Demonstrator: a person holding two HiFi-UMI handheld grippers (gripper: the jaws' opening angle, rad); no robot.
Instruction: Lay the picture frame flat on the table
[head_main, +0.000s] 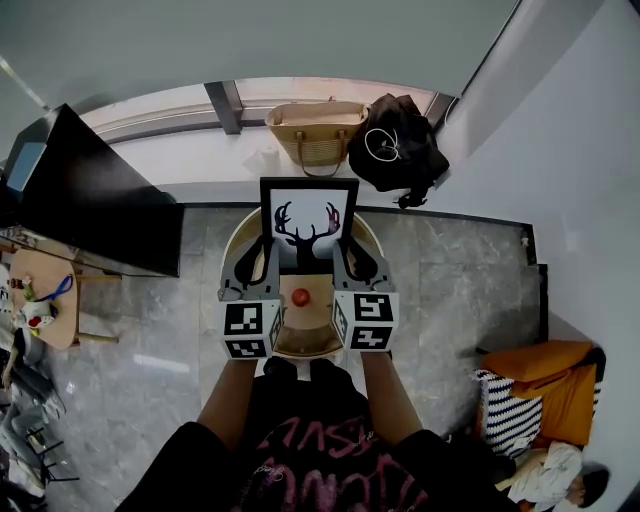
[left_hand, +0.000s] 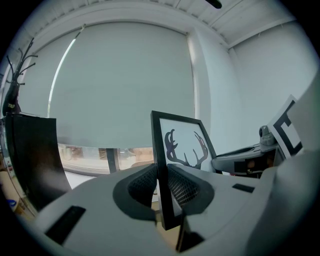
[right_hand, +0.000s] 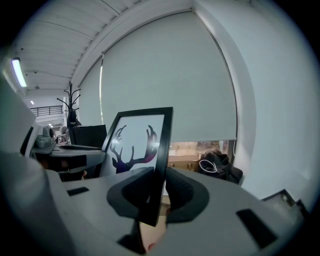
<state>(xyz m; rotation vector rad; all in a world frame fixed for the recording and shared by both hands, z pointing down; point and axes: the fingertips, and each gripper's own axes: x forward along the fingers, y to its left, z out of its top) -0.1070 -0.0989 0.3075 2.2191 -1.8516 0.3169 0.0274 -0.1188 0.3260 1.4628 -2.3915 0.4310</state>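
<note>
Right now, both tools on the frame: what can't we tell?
Whether frame rests on table: head view, left tool and right tool cover its lower corners; gripper views, tool bodies hide the contact.
Frame's back, any stand: shown in no view.
Red thing on table: too small in head view; only a sliver at right gripper view's bottom edge.

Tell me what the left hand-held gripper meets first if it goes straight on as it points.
The picture frame: its left edge stands between the jaws of the left hand-held gripper. Beyond it, probably the window blind.
</note>
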